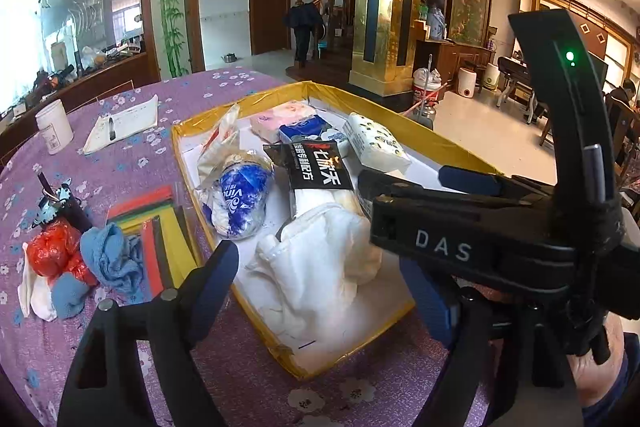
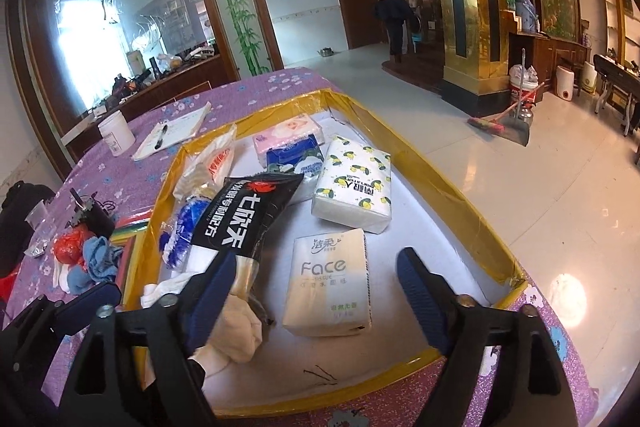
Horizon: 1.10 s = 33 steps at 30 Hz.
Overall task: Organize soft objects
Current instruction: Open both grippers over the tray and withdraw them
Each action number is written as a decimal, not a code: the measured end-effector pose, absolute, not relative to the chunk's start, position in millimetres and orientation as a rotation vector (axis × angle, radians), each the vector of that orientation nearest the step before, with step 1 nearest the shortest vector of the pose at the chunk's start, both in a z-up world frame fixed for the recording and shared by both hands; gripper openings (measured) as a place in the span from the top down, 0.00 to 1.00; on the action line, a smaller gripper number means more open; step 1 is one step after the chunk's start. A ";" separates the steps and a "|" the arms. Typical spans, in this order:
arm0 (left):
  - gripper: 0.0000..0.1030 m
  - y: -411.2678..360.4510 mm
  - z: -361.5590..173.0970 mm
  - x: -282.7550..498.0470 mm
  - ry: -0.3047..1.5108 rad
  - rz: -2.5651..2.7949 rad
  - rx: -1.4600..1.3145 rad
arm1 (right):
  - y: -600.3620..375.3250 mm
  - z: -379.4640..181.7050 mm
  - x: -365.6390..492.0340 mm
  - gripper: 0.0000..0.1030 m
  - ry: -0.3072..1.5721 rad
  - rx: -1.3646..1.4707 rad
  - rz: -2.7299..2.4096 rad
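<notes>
A yellow-rimmed box [image 1: 188, 163] [image 2: 472, 203] on the purple table holds soft packs: a black pouch [image 1: 320, 167] [image 2: 244, 215], a blue-white roll in plastic [image 1: 238, 199], white cloth [image 1: 320, 267], a lemon-print tissue pack [image 2: 354, 183] and a Face tissue pack [image 2: 328, 287]. My left gripper [image 1: 320, 283] is open above the box's near edge, over the white cloth. My right gripper [image 2: 316, 299] is open over the box, its fingers either side of the Face pack. The right gripper's body [image 1: 480, 235] crosses the left wrist view.
Left of the box lie a blue rag [image 1: 110, 255], a red plastic bag [image 1: 60, 251], white socks [image 1: 40, 299] and coloured sheets [image 1: 160, 227]. A white cup [image 1: 54, 131] and a notepad with a pen [image 1: 124, 123] stand further back. The table edge lies right of the box.
</notes>
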<state>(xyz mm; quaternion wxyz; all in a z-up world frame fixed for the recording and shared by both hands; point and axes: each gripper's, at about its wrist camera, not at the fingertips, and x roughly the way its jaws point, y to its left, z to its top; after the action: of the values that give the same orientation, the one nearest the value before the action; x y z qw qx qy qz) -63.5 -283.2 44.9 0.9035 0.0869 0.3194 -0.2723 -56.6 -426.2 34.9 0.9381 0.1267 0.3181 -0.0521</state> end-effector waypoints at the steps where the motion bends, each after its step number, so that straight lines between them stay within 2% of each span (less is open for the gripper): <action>1: 0.20 -282.9 45.1 -63.5 0.658 -0.561 0.179 | -425.8 36.2 -57.9 0.06 0.641 0.255 -0.108; 7: 0.17 -278.9 48.4 -62.4 0.648 -0.560 0.154 | -432.3 39.6 -65.7 0.03 0.593 0.299 -0.119; 16: 0.09 -276.2 53.5 -65.2 0.621 -0.567 0.142 | -433.5 43.2 -69.7 0.01 0.567 0.316 -0.130; 33: 0.08 -259.2 62.2 -67.0 0.590 -0.514 0.072 | -437.7 76.5 -94.1 0.01 0.472 0.366 -0.114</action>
<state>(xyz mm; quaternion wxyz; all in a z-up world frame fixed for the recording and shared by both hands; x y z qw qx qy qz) -67.0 -259.2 62.2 0.9238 0.0350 0.2875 -0.2504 -94.1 -437.7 76.5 0.9542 0.1800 0.2323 -0.0559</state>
